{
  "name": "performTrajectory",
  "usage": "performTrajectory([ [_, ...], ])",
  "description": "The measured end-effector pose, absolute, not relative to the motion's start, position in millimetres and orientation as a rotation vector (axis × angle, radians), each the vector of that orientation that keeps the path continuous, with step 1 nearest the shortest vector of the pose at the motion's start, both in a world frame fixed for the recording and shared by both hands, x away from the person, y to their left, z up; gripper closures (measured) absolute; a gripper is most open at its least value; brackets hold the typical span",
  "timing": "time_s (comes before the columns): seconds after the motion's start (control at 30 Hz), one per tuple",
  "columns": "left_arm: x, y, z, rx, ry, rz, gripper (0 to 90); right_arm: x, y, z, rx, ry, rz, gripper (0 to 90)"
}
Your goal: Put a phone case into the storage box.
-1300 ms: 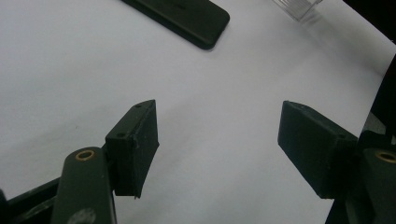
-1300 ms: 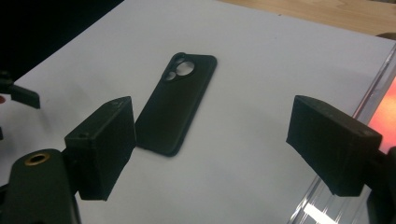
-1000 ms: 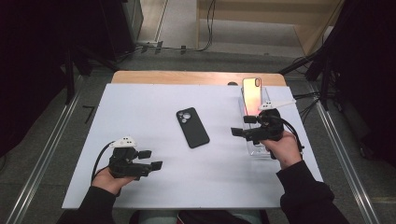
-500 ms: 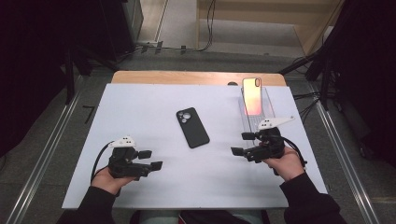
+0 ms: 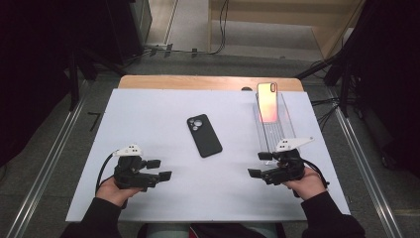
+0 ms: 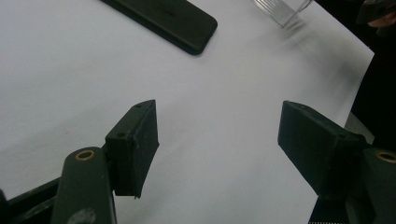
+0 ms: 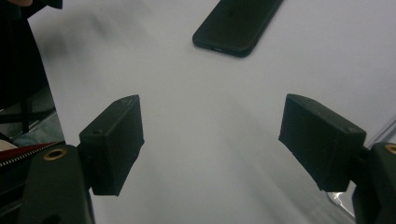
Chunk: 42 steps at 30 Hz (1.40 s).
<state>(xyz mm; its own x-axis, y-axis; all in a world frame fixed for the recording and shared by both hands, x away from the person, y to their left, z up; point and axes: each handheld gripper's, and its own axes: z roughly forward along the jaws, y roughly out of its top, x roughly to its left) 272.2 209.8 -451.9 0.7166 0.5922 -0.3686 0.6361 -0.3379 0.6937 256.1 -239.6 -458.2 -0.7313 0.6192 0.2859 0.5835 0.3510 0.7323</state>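
Black phone (image 5: 204,135) flat mid-sheet, unobstructed; left gripper (image 5: 161,169), right gripper (image 5: 258,164) agape, empty, right narrowing.

We see a black phone (image 5: 204,135) lying flat, camera side up, near the middle of the tabletop. A pink phone (image 5: 267,102) stands upright in a clear rack (image 5: 275,130) near the far right corner.

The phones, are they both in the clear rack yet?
Half done, it seems. The shiny orange-pink phone already stands in the clear plastic rack. Nothing is in hand: the left gripper and right gripper are open and empty. The black phone lies flat on the white table.
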Motion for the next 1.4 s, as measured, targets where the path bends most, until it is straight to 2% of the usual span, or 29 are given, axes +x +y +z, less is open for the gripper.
performTrajectory([
  [0.23, 269.7, 207.8, -451.0, 2.039, 0.925, -0.070, 29.6, 255.1, -235.7, -464.2, 1.122, 2.598, 1.345, 19.8],
  [1.4, 268.7, 210.3, -451.6, 2.030, 0.928, -0.075, 29.6, 282.8, -208.6, -446.1, 1.292, 2.451, 1.323, 17.8],
])
